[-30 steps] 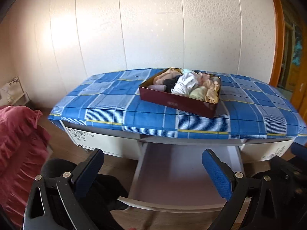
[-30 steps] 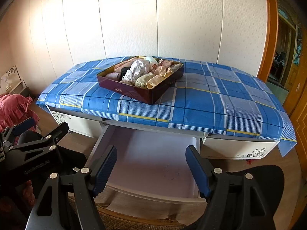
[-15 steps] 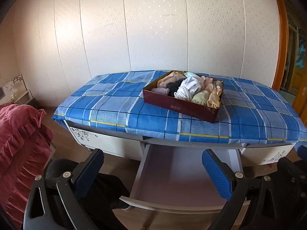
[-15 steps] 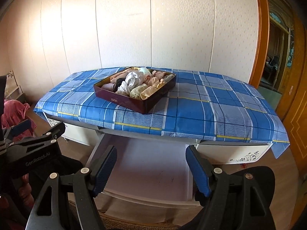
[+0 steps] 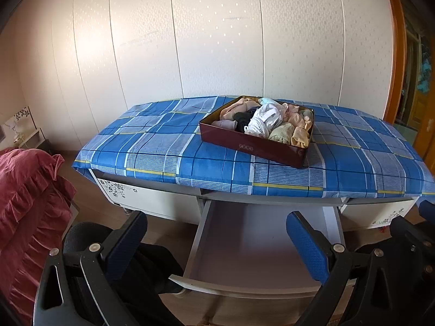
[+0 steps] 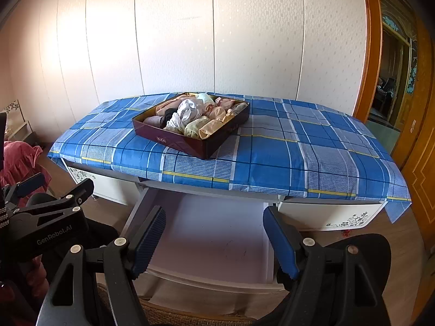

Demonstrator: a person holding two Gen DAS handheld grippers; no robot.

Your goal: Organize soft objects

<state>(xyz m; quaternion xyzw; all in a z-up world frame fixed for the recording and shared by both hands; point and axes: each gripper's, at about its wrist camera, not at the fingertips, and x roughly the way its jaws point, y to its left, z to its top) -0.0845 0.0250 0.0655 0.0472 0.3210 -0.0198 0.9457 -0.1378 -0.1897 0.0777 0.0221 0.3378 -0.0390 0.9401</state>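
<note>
You are holding both grippers low in front of a desk, and neither one is touching anything. Your left gripper (image 5: 216,240) is sitting with its blue-padded fingers (image 5: 307,247) spread wide and nothing between them; it is released. Your right gripper (image 6: 214,240) is likewise standing released, its ribbed blue pads (image 6: 148,240) well apart and gripping nothing. In the right wrist view, the left gripper's black frame is showing at about 9 o'clock, beside the right one.

The soft objects (image 5: 267,122) are lying heaped in a dark red box (image 5: 252,145): rolled and crumpled pieces of cloth in pink, peach, white, black and pale yellow-green. The box is resting on a blue plaid cloth (image 5: 163,146) that is covering the desk top. From the left gripper the box is lying at about 1 o'clock, well away from the fingertips; from the right gripper the same box (image 6: 174,138) is lying at about 11 o'clock, and the cloth (image 6: 312,157) is stretching bare towards 2 o'clock.

Below the desk edge a white drawer (image 5: 261,244) is standing pulled out, right in front of both grippers at 12 o'clock, with its pale floor showing between the fingers. In the right wrist view the drawer (image 6: 217,244) is showing a few faint dark scuffs on its floor.

A red ruffled fabric (image 5: 24,206) is hanging at 9 o'clock in the left wrist view. An orange wooden door frame (image 6: 367,46) is standing at 2 o'clock in the right wrist view, against a white panelled wall (image 6: 176,35).
</note>
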